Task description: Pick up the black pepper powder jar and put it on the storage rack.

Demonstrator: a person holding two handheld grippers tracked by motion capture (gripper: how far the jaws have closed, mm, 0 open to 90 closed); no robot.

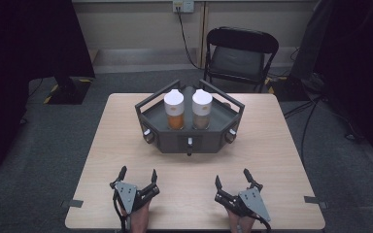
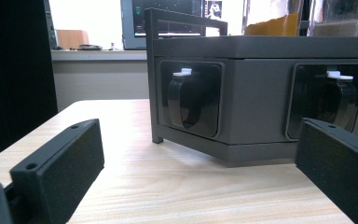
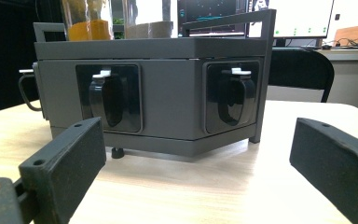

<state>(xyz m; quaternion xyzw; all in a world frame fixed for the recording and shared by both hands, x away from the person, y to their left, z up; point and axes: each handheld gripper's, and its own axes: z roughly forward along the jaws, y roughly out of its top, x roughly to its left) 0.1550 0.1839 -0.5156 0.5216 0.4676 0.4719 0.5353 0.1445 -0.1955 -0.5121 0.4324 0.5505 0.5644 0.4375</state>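
Grey rack (image 1: pixel 189 138) mid-table; left gripper (image 1: pixel 137 175), right gripper (image 1: pixel 232 178) low at near edge, jaws wide, empty.

Open left claw (image 2: pixel 191 172) facing grey rack (image 2: pixel 256 93)

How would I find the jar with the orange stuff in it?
Look at the wooden table and find the dark grey tray at its far middle. Two white-capped jars stand side by side inside. The orange jar is the left one; its neighbour holds pale brown stuff instead.
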